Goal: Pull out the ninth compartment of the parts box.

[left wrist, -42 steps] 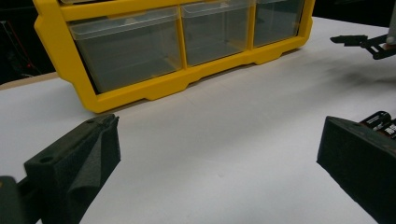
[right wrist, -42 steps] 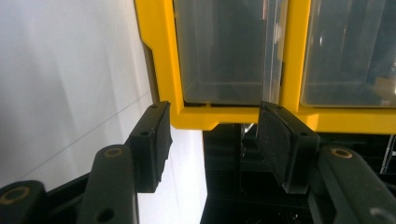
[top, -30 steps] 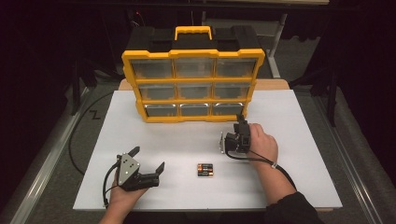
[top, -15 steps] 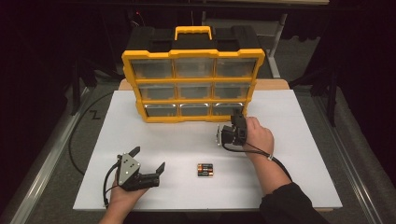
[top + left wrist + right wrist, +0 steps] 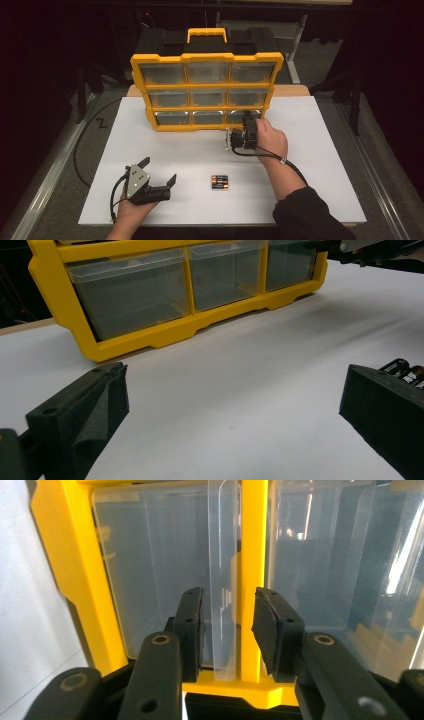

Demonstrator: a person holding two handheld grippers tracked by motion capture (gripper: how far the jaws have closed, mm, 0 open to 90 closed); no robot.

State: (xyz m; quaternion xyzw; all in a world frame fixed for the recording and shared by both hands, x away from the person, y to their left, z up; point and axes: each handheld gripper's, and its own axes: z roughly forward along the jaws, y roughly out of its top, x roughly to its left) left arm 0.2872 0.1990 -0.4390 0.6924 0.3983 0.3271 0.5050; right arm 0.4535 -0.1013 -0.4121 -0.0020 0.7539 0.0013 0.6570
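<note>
A yellow drawer organizer (image 5: 206, 60) with clear drawers stands at the back of the white table (image 5: 320, 150). My right gripper (image 5: 248, 119) is at its bottom-right drawer (image 5: 239, 116). In the right gripper view the jaws (image 5: 227, 615) straddle that drawer's clear handle lip (image 5: 222, 580) and part of the yellow frame (image 5: 80, 555). They have just been closing, and a gap still shows beside each pad. My left gripper (image 5: 160, 169) rests wide open near the front left. A small pack of batteries (image 5: 219, 182) lies to its right, also seen past the jaw (image 5: 405, 371).
The organizer's bottom row (image 5: 165, 335) faces the left gripper (image 5: 235, 405) across bare white table. A black cable (image 5: 85, 150) trails off the table's left side. Dark floor and table legs surround the table.
The right hand has moved forward and a little left, up to the organizer's bottom-right drawer. The left hand and the batteries have stayed where they were.
</note>
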